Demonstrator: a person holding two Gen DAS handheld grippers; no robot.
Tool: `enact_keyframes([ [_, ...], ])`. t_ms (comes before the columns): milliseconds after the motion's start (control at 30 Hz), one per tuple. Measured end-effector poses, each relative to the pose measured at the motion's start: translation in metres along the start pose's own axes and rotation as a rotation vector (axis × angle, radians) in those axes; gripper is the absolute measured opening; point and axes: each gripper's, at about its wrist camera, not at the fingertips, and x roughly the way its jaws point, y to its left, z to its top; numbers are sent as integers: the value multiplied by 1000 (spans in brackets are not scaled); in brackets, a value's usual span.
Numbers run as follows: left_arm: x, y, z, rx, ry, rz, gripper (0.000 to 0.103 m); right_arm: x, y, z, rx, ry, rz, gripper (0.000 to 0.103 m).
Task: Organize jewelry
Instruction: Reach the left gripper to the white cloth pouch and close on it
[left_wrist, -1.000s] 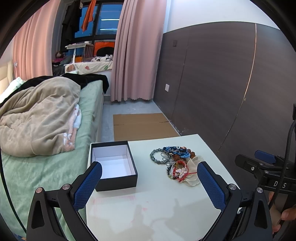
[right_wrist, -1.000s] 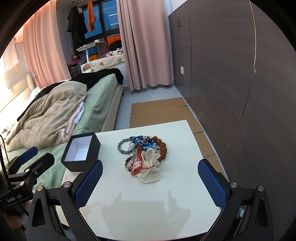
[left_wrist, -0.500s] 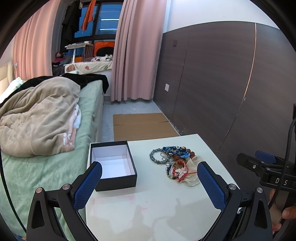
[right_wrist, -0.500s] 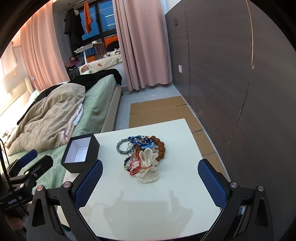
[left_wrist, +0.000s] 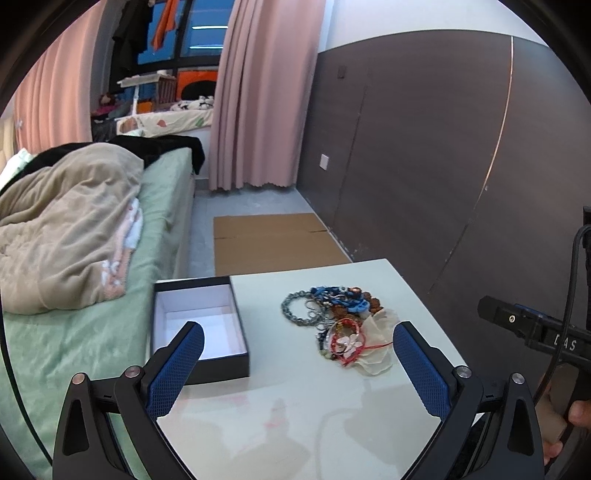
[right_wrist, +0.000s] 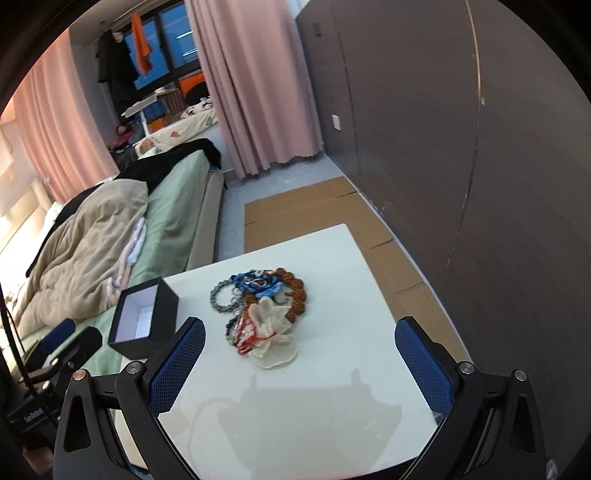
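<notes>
A tangled pile of jewelry (left_wrist: 340, 321) lies on the white table (left_wrist: 303, 413): grey, blue and brown bead bracelets, a red cord piece and a cream fabric flower (left_wrist: 380, 332). An open black box (left_wrist: 199, 328) with a white, empty inside stands left of it. My left gripper (left_wrist: 295, 343) is open and empty, hovering short of both. My right gripper (right_wrist: 299, 350) is open and empty, above the table just short of the pile (right_wrist: 262, 310); the box (right_wrist: 144, 321) is to its left.
A bed (left_wrist: 74, 236) with a beige blanket runs along the table's left side. A dark wood wall (left_wrist: 443, 166) is on the right. Cardboard (left_wrist: 273, 240) lies on the floor beyond the table. The right gripper's body (left_wrist: 532, 332) shows at the right edge.
The right gripper has moved forward and tilted, so the pile sits closer between its fingers. The left gripper has shifted slightly. Both stay open.
</notes>
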Motion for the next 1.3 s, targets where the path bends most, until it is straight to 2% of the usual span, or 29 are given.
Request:
enact_keyframes([
  [100,11,-5,1,6,23,-23,93,5,-12,4,49,14,5,103],
  [167,21,-10,1,12,45,-35,84,7,-20,7,81,21,5,103],
  [333,39,-23,2,21,82,-69,76,14,-37,12,152,32,32,101],
  [667,75,-55,1,68,139,-114,70,34,-54,20,229,75,60,100],
  [800,88,-66,0,89,158,-123,69,40,-62,22,252,89,55,100],
  [1067,120,-86,-1,129,206,-137,61,51,-80,27,298,105,36,100],
  [1300,144,-94,-5,141,257,-140,60,57,-88,32,319,110,33,100],
])
